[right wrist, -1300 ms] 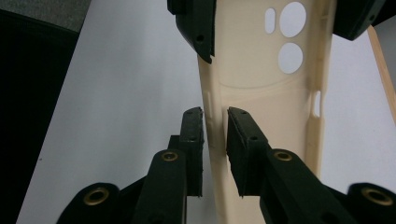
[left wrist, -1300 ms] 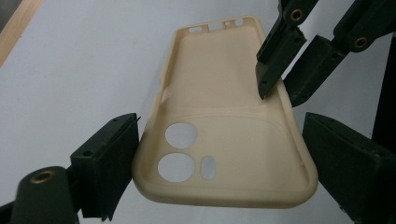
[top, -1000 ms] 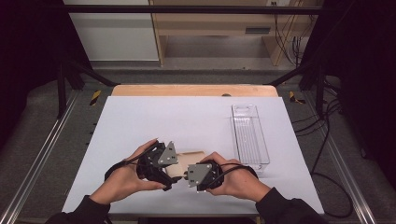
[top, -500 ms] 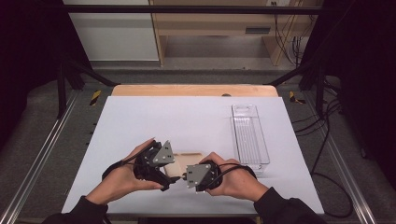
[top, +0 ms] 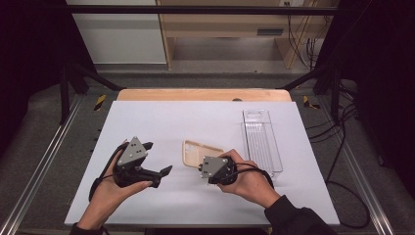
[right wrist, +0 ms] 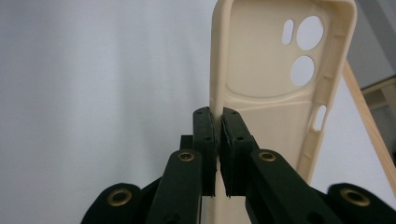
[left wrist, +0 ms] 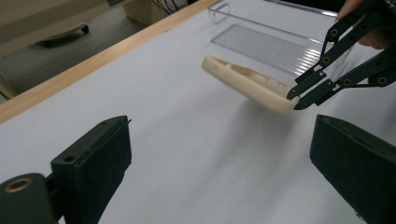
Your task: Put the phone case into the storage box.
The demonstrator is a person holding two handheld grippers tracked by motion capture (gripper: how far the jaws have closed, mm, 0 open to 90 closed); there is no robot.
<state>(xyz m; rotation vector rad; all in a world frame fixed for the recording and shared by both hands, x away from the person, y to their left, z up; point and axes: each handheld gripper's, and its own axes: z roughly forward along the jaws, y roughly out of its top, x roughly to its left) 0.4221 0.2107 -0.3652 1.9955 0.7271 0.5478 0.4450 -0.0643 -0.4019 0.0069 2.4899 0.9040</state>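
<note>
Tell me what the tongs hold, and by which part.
The right tongs pinch the beige phone case by its side wall; the left tongs hold nothing.

Clear plastic tray point(top: 263, 139) on white table point(top: 161, 122), right side; wooden strip point(top: 203, 94) along far edge.

The phone case point(top: 201, 152) was cream-coloured, with round camera cut-outs near one end. It hung tilted above the white tabletop point(top: 195, 120), one long edge pinched, its hollow side up.
</note>
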